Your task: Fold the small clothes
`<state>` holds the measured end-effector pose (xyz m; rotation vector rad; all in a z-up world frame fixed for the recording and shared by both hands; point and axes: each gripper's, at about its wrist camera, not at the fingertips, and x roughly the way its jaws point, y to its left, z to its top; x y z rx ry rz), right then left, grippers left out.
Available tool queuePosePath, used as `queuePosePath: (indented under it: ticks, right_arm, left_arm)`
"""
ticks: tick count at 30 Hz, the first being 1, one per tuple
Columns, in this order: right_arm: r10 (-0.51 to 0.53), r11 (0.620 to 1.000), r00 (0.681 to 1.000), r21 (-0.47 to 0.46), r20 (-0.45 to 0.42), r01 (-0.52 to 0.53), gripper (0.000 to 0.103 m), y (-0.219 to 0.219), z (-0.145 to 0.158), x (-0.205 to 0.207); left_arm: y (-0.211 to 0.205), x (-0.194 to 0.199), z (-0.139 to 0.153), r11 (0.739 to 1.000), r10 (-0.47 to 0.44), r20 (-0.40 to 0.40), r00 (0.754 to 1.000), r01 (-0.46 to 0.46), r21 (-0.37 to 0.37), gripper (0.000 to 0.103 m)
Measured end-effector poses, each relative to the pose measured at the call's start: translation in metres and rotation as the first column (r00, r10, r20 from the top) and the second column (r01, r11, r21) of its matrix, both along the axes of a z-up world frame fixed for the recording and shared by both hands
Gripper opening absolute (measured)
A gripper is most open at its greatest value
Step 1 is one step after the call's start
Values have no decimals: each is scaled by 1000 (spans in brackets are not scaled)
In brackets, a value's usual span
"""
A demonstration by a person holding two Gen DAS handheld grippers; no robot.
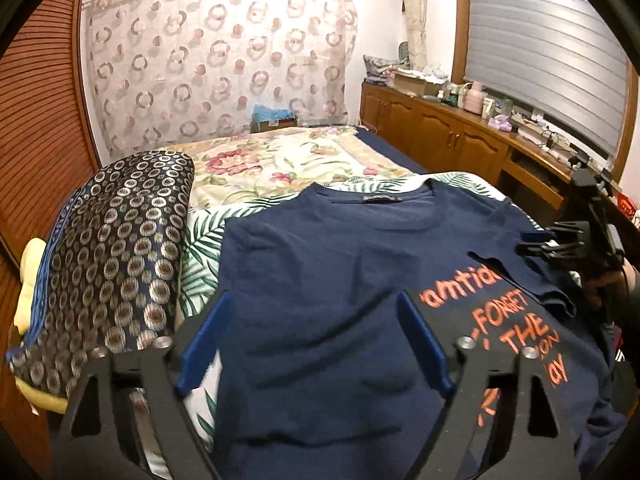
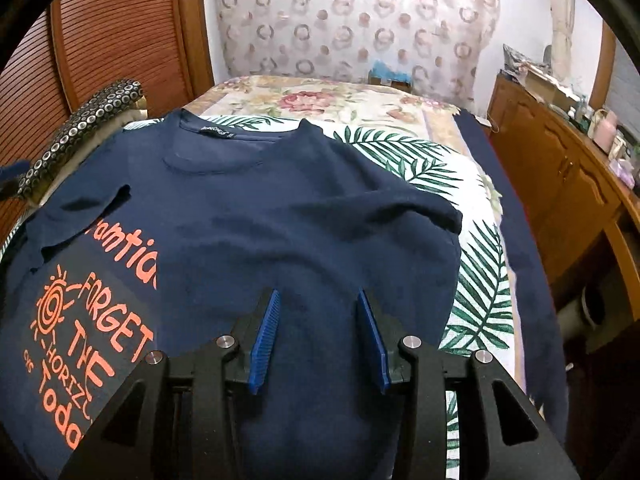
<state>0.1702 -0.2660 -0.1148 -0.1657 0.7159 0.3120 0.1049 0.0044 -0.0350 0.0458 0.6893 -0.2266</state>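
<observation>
A navy T-shirt (image 1: pixel 320 280) with orange lettering (image 2: pixel 100 320) lies flat on the bed, collar away from me. One side is folded in over the print, and a sleeve (image 2: pixel 76 216) lies folded across the chest. My left gripper (image 1: pixel 314 300) hovers over the shirt's plain half with its blue pads wide apart and nothing between them. My right gripper (image 2: pixel 318 294) stands over the folded middle of the shirt, open, its pads a hand's width apart and gripping no cloth. In the left wrist view it shows again as the right gripper (image 1: pixel 544 244) by the folded sleeve.
The shirt rests on a leaf-print sheet (image 2: pixel 460 240) over a floral bedspread (image 1: pixel 280 160). A dark circle-patterned cushion (image 1: pixel 112 248) lies along the bed's left side. A wooden cabinet (image 1: pixel 460 136) with clutter runs along the right; a louvred wooden door (image 1: pixel 40 120) stands on the left.
</observation>
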Motion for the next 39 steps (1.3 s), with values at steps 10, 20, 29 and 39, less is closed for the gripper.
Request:
queuePosePath:
  ticks: [10, 20, 29, 39]
  right_arm:
    - [24, 1000, 1000, -2, 7, -24, 50, -7, -4, -7]
    - [25, 1000, 1000, 3, 8, -25, 51, -9, -4, -8]
    - [34, 999, 999, 10, 6, -34, 54, -9, -4, -8]
    - [40, 999, 999, 12, 5, -40, 57, -8, -5, -8]
  left_arm:
    - [-4, 77, -7, 997, 26, -92, 995, -19, 77, 56]
    - [-8, 135, -32, 984, 111, -190, 975, -82, 156, 51]
    - [1, 155, -53, 977, 159, -262, 952, -113, 183, 51]
    - [8, 157, -52, 988, 128, -284, 950, -98, 118, 21]
